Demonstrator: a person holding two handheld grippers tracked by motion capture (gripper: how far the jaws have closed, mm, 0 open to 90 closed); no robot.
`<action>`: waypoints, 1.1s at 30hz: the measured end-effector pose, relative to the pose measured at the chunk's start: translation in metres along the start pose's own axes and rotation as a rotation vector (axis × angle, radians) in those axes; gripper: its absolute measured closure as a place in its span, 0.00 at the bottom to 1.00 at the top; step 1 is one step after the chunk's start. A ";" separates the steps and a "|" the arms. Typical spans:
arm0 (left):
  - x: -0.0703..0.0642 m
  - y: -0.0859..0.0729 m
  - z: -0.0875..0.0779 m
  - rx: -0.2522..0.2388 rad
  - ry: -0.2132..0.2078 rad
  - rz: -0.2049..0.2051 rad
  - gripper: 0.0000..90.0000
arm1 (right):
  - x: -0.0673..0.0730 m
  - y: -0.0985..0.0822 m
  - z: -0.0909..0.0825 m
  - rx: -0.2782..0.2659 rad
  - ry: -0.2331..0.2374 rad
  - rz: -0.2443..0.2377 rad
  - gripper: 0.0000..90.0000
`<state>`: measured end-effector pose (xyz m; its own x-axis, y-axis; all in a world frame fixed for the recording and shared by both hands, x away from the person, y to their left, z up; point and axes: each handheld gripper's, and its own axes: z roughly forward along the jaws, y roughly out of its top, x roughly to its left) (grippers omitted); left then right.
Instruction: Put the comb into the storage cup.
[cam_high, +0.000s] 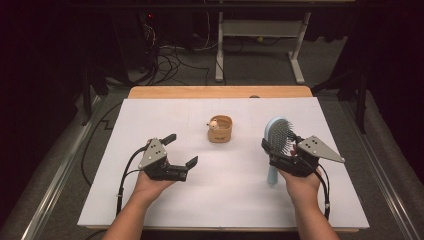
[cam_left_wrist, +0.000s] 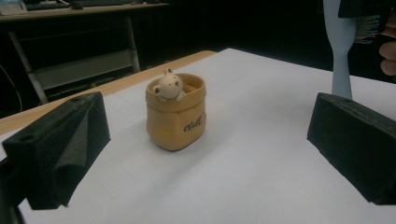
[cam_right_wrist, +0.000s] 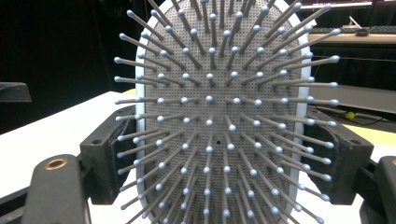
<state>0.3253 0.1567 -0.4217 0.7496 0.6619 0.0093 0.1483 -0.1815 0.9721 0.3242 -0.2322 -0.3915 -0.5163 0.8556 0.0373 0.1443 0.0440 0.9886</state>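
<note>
A light blue hairbrush (cam_high: 280, 131) stands upright at the right of the table, handle end down near the white sheet. My right gripper (cam_high: 281, 147) is shut on the sides of its oval head. In the right gripper view the bristled pad (cam_right_wrist: 219, 116) faces the camera between both black jaws of the right gripper (cam_right_wrist: 224, 158). A tan sack-shaped cup (cam_high: 220, 129) with a small bear figure at its rim stands mid-table. My left gripper (cam_high: 183, 149) is open, left of the cup and aimed at it. In the left gripper view the cup (cam_left_wrist: 176, 116) sits ahead of the spread jaws of the left gripper (cam_left_wrist: 210, 135), with the brush handle (cam_left_wrist: 342, 51) at upper right.
A white sheet (cam_high: 225, 200) covers the table, with a wooden edge (cam_high: 220, 92) at the far side. Beyond it, a white desk frame (cam_high: 260, 30) and cables (cam_high: 170, 62) lie on the floor. Dark surroundings border both sides.
</note>
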 end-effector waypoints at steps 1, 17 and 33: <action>-0.001 0.000 0.000 -0.006 -0.001 -0.003 0.00 | 0.001 0.000 0.001 0.000 0.002 0.000 0.23; -0.002 0.000 -0.007 -0.038 -0.016 -0.027 0.00 | 0.028 0.005 0.026 -0.004 0.056 -0.026 0.23; -0.007 0.006 -0.010 -0.048 -0.033 -0.036 0.02 | 0.058 0.007 0.050 -0.036 0.093 -0.082 0.23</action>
<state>0.3148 0.1585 -0.4141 0.7653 0.6429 -0.0330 0.1450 -0.1222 0.9819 0.3381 -0.1567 -0.3896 -0.6011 0.7985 -0.0321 0.0686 0.0917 0.9934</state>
